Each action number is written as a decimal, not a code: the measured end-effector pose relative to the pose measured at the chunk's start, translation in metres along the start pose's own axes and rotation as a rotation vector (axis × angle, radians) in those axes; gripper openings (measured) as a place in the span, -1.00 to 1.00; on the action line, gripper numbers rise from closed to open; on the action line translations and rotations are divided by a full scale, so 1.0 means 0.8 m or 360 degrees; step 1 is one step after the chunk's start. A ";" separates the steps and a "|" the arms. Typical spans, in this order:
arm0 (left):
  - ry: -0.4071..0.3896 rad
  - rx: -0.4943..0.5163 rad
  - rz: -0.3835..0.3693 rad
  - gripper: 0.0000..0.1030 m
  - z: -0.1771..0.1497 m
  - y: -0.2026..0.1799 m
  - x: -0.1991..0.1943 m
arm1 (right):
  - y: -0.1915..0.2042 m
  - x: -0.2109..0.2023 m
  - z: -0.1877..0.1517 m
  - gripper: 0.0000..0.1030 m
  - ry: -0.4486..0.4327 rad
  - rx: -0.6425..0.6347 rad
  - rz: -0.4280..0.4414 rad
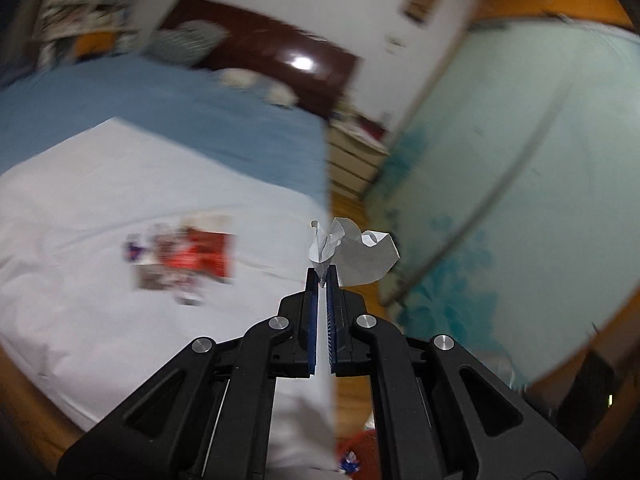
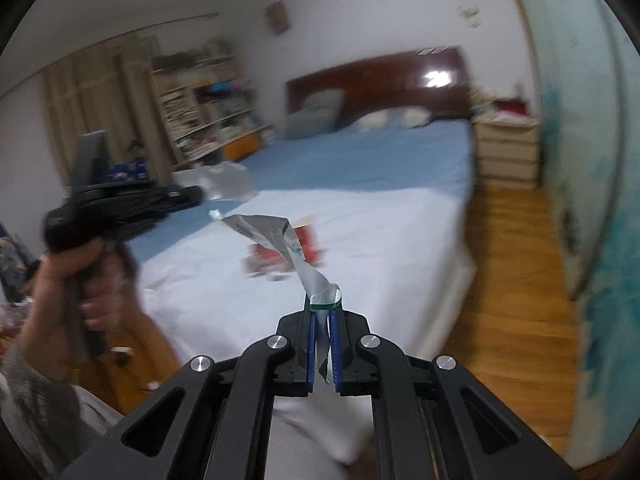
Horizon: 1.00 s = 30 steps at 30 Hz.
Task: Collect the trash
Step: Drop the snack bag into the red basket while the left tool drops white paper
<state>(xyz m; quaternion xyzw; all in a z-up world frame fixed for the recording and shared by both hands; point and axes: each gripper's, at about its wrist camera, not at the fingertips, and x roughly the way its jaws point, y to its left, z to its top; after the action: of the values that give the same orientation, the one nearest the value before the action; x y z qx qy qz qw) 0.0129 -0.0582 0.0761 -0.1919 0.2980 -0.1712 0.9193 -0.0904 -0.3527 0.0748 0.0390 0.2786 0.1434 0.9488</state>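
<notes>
My left gripper (image 1: 322, 276) is shut on a crumpled white paper (image 1: 356, 252) and holds it in the air over the bed's right edge. My right gripper (image 2: 325, 312) is shut on a silver foil wrapper (image 2: 280, 236) with a green strip, held above the white sheet (image 2: 360, 248). A red and white wrapper (image 1: 188, 256) lies flat on the white sheet (image 1: 100, 300); it also shows in the right wrist view (image 2: 310, 240), partly hidden by the foil. The left gripper and the hand holding it show at the left of the right wrist view (image 2: 120, 204), blurred.
The bed has a blue cover (image 2: 360, 160) and a dark headboard (image 2: 380, 76). A white nightstand (image 2: 506, 148) stands right of it. A wood floor strip (image 2: 508, 280) runs between bed and teal wardrobe (image 2: 592, 200). Shelves (image 2: 208, 100) stand far left. A red thing (image 1: 356, 452) lies on the floor.
</notes>
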 end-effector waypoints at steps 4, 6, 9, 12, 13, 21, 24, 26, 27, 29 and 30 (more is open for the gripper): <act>0.0104 0.0122 -0.0141 -0.93 -0.037 -0.092 0.026 | -0.096 -0.074 -0.031 -0.85 0.0051 0.0049 -0.0293; 0.0228 0.0216 -0.0232 -0.93 -0.070 -0.146 0.056 | -0.149 -0.103 -0.061 -0.85 0.0109 0.0122 -0.0427; 0.0440 0.0350 -0.0310 -0.92 -0.129 -0.213 0.111 | -0.216 -0.124 -0.116 -0.85 0.0240 0.0299 -0.0544; 0.0655 0.0346 -0.0353 -0.93 -0.196 -0.254 0.171 | -0.265 -0.122 -0.186 -0.85 0.0424 0.0513 -0.0555; 0.0741 0.0333 -0.0366 -0.93 -0.224 -0.266 0.193 | -0.277 -0.119 -0.208 -0.85 0.0482 0.0573 -0.0552; 0.1370 0.0338 -0.0199 -0.93 -0.388 -0.288 0.315 | -0.336 -0.060 -0.376 -0.85 0.0842 0.1085 -0.0474; 0.1433 0.0455 -0.0113 -0.93 -0.399 -0.289 0.322 | -0.333 -0.038 -0.402 -0.85 0.0909 0.1124 -0.0431; 0.1475 0.0460 -0.0071 -0.93 -0.408 -0.286 0.327 | -0.327 -0.026 -0.406 -0.84 0.0936 0.1146 -0.0409; 0.1475 0.0453 -0.0073 -0.93 -0.405 -0.284 0.328 | -0.326 -0.021 -0.408 -0.85 0.0945 0.1153 -0.0400; 0.1458 0.0457 -0.0052 -0.92 -0.401 -0.284 0.325 | -0.320 -0.013 -0.407 -0.84 0.0958 0.1138 -0.0396; 0.1461 0.0456 -0.0043 -0.92 -0.404 -0.288 0.326 | -0.318 -0.009 -0.409 -0.80 0.0957 0.1141 -0.0397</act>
<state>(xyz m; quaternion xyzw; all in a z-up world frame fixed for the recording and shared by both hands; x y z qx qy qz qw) -0.0323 -0.4511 -0.1872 0.0282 0.6440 -0.2895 0.7076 -0.2094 -0.6001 -0.2362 0.2865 0.5749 -0.0715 0.7630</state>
